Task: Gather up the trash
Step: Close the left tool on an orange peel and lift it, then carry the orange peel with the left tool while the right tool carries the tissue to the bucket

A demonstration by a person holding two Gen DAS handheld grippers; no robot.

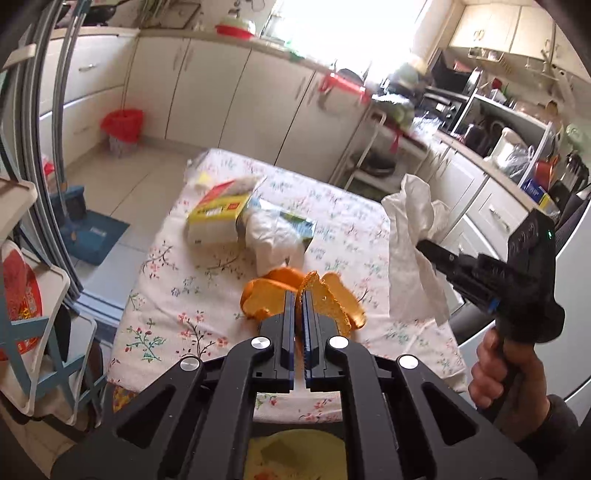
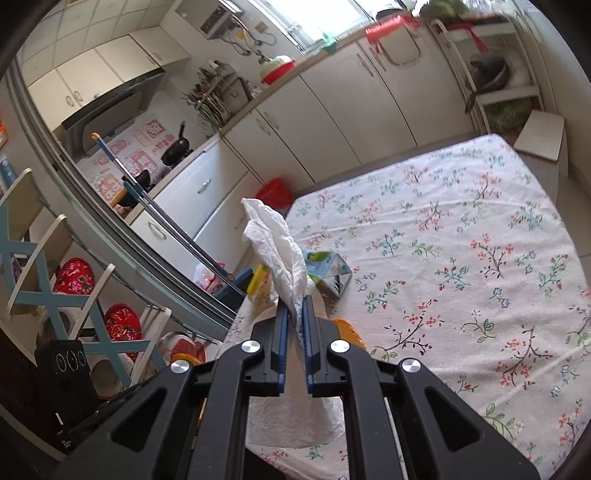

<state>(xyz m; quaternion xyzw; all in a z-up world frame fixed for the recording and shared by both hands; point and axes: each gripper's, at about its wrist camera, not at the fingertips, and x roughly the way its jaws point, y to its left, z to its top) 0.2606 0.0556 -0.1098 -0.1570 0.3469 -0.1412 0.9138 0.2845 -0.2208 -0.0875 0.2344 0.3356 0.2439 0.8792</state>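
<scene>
Kitchen, floral-cloth surface [image 1: 177,295]: yellow box [image 1: 216,219], carton [image 2: 330,273] lying mid-surface. Left gripper [image 1: 299,306] jaws clamped on orange peel [image 1: 332,302]. Right gripper [image 2: 294,314] jaws clamped on white tissue [image 2: 275,243], lifted above surface edge.

A bright window [image 1: 343,26] throws strong light over cream cabinets [image 1: 236,92] along the wall. The floor [image 1: 129,192] has pale tiles. A floral cloth covers the worktop [image 2: 480,229]. A wok [image 2: 176,149] stands on the stove.
</scene>
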